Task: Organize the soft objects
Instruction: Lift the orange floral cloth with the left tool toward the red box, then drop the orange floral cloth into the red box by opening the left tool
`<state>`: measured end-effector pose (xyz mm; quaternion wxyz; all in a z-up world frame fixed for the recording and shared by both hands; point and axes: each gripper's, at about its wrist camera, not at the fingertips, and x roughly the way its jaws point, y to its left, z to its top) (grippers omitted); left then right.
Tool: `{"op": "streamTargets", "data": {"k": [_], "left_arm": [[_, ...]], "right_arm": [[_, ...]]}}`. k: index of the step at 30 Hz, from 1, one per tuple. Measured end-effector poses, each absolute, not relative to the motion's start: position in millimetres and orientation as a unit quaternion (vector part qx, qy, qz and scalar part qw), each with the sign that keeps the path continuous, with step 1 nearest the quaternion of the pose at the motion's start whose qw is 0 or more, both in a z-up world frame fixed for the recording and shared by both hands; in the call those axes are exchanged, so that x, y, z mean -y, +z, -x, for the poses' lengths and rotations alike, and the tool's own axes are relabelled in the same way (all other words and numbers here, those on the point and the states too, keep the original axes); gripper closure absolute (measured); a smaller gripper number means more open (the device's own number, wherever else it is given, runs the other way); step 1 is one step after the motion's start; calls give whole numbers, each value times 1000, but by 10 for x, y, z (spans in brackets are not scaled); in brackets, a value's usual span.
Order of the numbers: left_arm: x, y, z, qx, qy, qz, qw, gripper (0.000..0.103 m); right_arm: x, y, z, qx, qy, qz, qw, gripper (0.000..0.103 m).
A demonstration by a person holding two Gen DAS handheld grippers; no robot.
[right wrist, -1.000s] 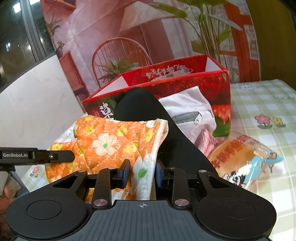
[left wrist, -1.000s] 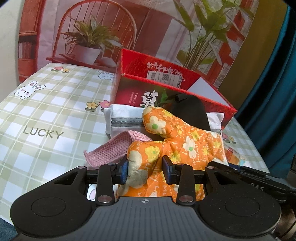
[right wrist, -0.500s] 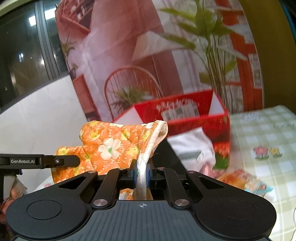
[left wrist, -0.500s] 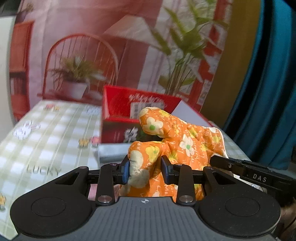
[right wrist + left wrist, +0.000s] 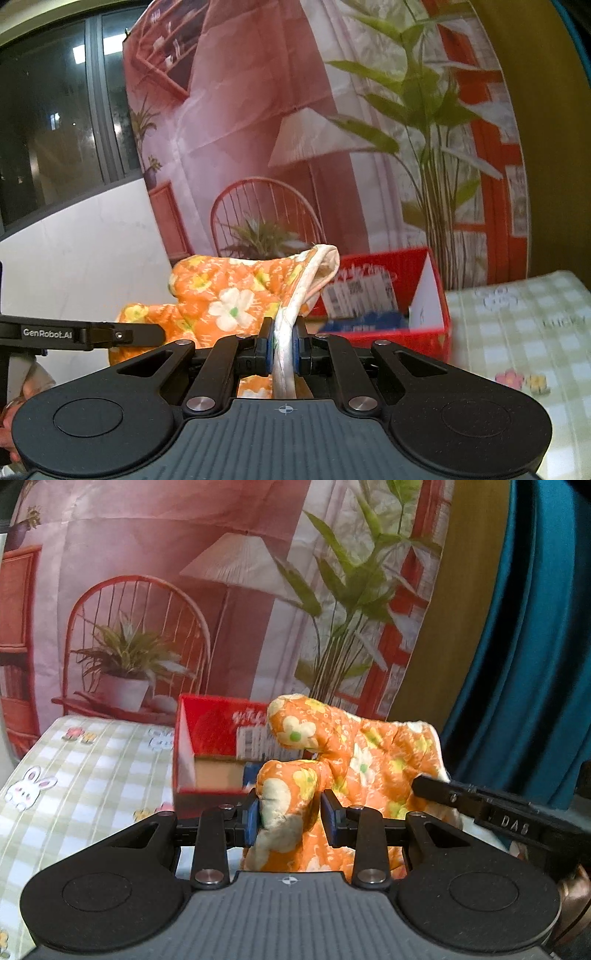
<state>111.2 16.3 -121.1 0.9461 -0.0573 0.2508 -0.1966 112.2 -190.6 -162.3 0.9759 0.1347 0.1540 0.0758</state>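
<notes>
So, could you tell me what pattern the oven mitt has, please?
The oven mitt is orange with white and yellow flowers; the left wrist view shows it best.

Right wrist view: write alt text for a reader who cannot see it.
The right gripper pinches the white hem of an orange floral mitt, held up in front of an open red box on a checked tablecloth. The left gripper reaches in from the left.

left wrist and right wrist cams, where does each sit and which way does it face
Left wrist: sits on the left claw, facing the red box; its fingers grip the orange oven mitt.
Right wrist: sits on the right claw, facing the same box; it pinches the mitt's white hem.
Shared: mitt, box, checked tablecloth, each other's claw.
</notes>
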Motion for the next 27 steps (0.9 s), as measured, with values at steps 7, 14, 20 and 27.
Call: {"op": "streamTargets", "data": {"k": [7, 14, 20, 27], "left_arm": [[144, -1078, -1648, -191, -178, -10, 965, 67], [418, -1405, -2303, -264, -120, -47, 956, 67], [405, -1624, -2418, -304, -118, -28, 945, 67], [300, -1634, -2344, -292, -116, -42, 948, 29]], "right_arm": [[1980, -1412, -1677, -150, 57, -89, 983, 94], [2055, -1600, -2493, -208, 9, -74, 975, 94], [1988, -1848, -2743, -248, 5, -43, 968, 94], [2098, -1989, -2780, -282, -33, -37, 958, 87]]}}
